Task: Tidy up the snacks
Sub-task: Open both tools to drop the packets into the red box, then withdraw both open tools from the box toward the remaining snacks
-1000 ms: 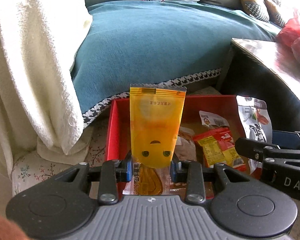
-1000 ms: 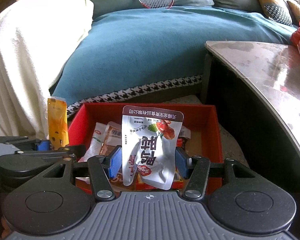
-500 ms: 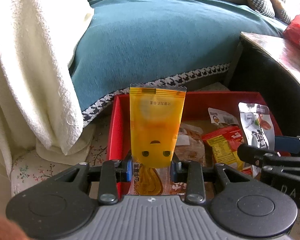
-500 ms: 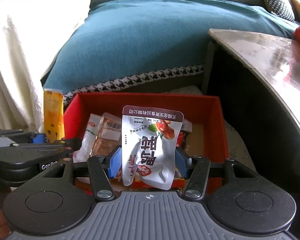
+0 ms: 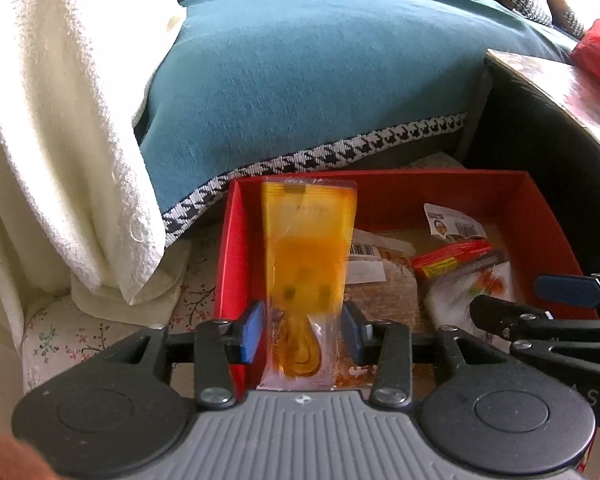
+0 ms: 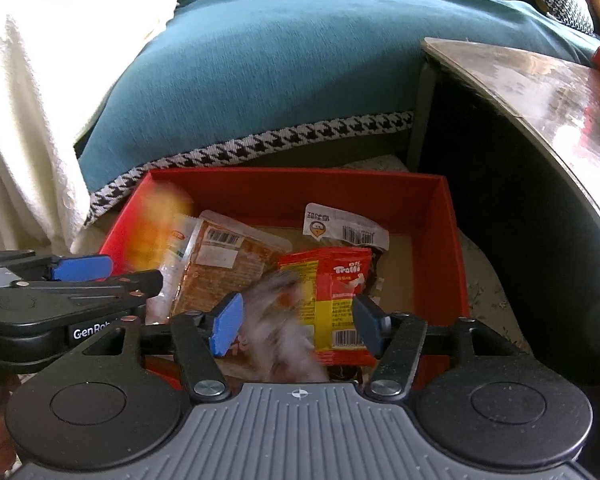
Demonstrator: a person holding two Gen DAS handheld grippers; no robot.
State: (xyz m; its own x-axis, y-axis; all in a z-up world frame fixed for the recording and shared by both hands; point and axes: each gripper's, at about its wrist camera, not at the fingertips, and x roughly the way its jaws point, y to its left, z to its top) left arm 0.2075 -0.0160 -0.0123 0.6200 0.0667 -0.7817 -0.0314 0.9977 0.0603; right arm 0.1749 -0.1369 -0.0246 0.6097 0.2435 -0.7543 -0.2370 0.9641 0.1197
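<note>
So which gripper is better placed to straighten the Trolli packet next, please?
Right, likely. The Trolli packet lies ahead of the right gripper; the left gripper hangs over the red box's left end. Both have just been opening, orange packet and white packet loose between their jaws.

You have a floral-patterned floor covering (image 5: 100,340) carrying a red box (image 6: 452,240) of snack packets, with the teal sofa throw's houndstooth hem (image 6: 300,136) and a cream towel (image 5: 60,160) hanging to it.
</note>
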